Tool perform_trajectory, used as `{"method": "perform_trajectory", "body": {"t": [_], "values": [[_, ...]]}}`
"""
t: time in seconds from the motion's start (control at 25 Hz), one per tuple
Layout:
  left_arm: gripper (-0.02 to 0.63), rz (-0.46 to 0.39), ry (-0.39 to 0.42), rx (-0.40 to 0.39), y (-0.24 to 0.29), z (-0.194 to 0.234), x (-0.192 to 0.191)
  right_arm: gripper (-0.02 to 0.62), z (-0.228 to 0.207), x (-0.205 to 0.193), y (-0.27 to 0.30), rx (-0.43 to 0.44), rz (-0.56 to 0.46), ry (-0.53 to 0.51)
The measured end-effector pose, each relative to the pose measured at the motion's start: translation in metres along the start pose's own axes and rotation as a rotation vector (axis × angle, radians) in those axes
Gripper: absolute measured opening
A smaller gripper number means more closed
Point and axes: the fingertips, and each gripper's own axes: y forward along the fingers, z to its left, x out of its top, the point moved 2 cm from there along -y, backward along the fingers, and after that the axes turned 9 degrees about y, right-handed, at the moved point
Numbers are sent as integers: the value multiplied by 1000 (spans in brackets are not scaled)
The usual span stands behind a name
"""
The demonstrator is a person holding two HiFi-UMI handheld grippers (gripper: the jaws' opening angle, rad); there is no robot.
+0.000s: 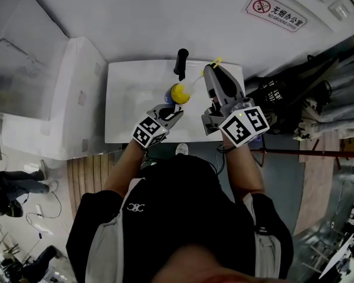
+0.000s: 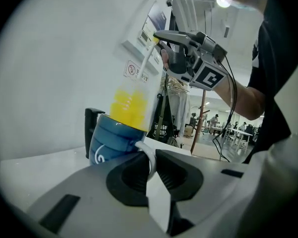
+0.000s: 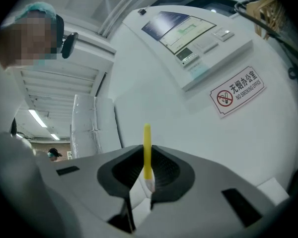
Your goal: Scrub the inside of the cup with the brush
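A blue cup with a white handle is held over the white sink. My left gripper is shut on that handle. The cup is tilted, its mouth facing the right gripper. A brush with a yellow bristle head sits in the cup's mouth, and its white stem runs up to my right gripper. In the right gripper view the brush's yellow handle end stands pinched between the pads of the right gripper. The cup's inside is hidden by the bristles.
A black faucet stands at the back of the sink, just behind the cup, and shows as a dark post in the left gripper view. A no-smoking sign and a wall panel are on the wall behind.
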Motion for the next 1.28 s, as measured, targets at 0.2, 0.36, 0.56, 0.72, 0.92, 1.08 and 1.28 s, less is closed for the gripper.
{"method": "perform_trajectory", "body": {"t": [0.2, 0.36, 0.56, 0.72, 0.92, 1.08, 1.28], "values": [[51, -16, -6, -21, 1, -3, 6, 52, -2, -17, 6, 30, 56, -20], [51, -20, 18, -60, 2, -11, 15, 51, 0, -23, 15, 58, 94, -68], [51, -58, 49, -121, -3, -23, 30, 51, -14, -19, 27, 65, 122, -91], [51, -92, 54, -150, -7, -28, 39, 54, -38, -11, 33, 59, 131, -62], [51, -125, 46, -159, -18, -26, 46, 63, -75, -2, 36, 12, 123, 7], [49, -109, 73, -184, -23, -26, 46, 61, -114, -7, 31, -30, 116, 206], [49, -9, 154, -255, -19, -41, 34, 52, -114, -14, 30, 76, 172, 335]]}}
